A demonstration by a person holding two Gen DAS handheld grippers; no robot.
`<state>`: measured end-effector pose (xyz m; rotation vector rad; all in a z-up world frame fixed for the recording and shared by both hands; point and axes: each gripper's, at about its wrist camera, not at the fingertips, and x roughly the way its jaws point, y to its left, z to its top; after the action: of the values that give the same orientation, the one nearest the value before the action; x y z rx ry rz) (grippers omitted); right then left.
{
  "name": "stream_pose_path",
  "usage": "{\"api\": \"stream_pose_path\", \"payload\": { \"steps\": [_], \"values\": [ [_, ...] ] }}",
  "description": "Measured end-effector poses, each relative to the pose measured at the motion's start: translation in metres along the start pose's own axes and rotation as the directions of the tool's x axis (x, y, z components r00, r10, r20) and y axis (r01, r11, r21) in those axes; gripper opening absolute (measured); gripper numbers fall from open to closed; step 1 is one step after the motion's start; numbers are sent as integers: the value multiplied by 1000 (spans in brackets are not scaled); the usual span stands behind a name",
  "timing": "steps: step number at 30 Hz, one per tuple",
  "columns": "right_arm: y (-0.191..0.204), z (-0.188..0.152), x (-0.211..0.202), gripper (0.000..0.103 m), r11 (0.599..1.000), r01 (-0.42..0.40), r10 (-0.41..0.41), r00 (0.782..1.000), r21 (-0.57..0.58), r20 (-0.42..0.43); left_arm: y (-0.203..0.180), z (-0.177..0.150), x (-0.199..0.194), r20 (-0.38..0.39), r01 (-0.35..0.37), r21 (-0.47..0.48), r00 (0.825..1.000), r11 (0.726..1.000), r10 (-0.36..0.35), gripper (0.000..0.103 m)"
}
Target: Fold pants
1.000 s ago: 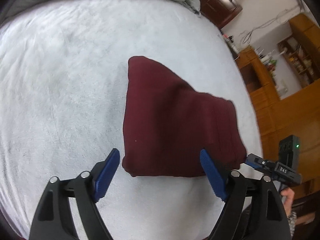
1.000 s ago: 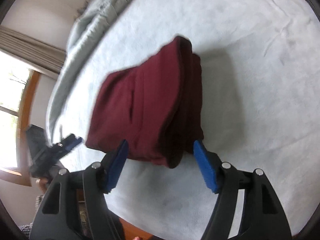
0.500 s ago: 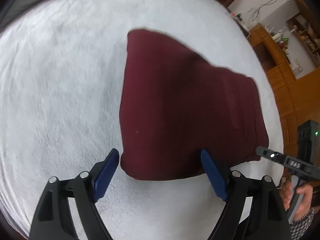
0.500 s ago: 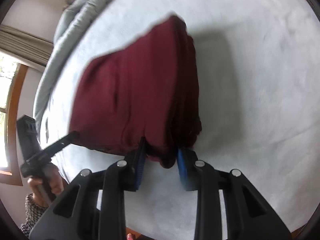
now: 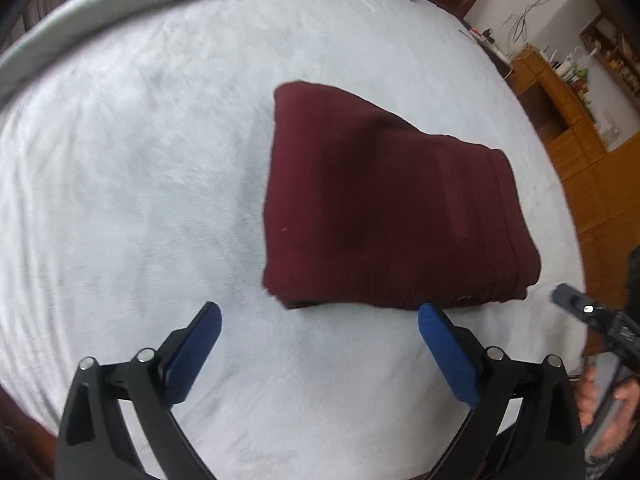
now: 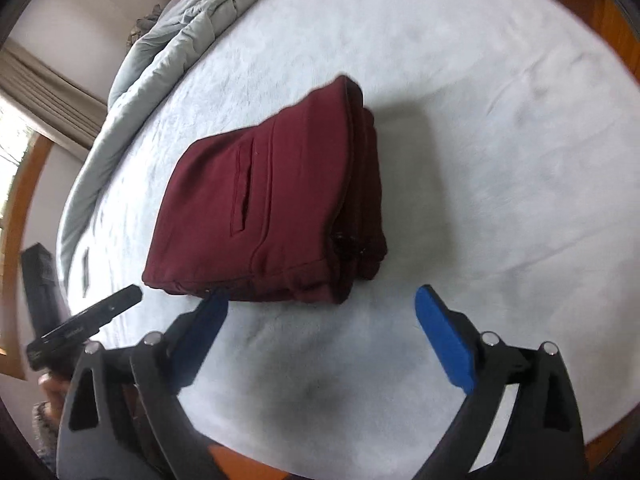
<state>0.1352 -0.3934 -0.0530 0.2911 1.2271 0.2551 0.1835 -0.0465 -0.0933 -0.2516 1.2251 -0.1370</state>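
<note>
Pants (image 5: 384,208): dark red, lying as a compact folded stack on the white bedspread (image 5: 140,200), roughly mid-bed, flat and square-ish, with several layers showing along the near edge. In the right wrist view the stack (image 6: 272,208) shows a slit pocket on the top panel and the layered, thicker side on its right; edges line up fairly well, with no loose leg trailing out. Left gripper (image 5: 316,334): jaws spread wide, nothing between them, held just short of the near edge of the stack and not touching the cloth. Right gripper (image 6: 320,316): jaws likewise spread wide and empty; its left blue pad sits just beside the near edge of the stack, contact uncertain at this angle. Each gripper is also visible at the edge of the other's view, so both sit on the same near side of the bundle. Judgement: both tools are open and clear of the cloth because the folding looks essentially complete; the stack rests on its own weight and needs no holding. Rumpled grey duvet (image 6: 176,28) is bunched along the far side of the bed, well apart from the pants. Wooden shelves (image 5: 568,92) stand beyond the bed edge. Possible remaining step, if any: a light press to flatten the top layer.
</note>
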Motion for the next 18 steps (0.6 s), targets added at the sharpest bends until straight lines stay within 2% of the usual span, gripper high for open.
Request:
{"api": "stream_pose_path", "payload": {
  "steps": [6, 9, 18],
  "values": [
    [23, -12, -13, 98, 992, 122, -122, 993, -43, 4, -12, -13, -22, -6, -53, 50, 999, 997, 53, 99],
    [33, -15, -18, 98, 978, 200, -199, 980, -52, 22, -18, -19, -37, 25, -105, 79, 994, 991, 104, 99],
    [38, -25, -40, 98, 967, 253, -253, 967, -6, 28, -18, -21, -65, 82, -135, 39, 988, 990, 131, 99]
  ]
}}
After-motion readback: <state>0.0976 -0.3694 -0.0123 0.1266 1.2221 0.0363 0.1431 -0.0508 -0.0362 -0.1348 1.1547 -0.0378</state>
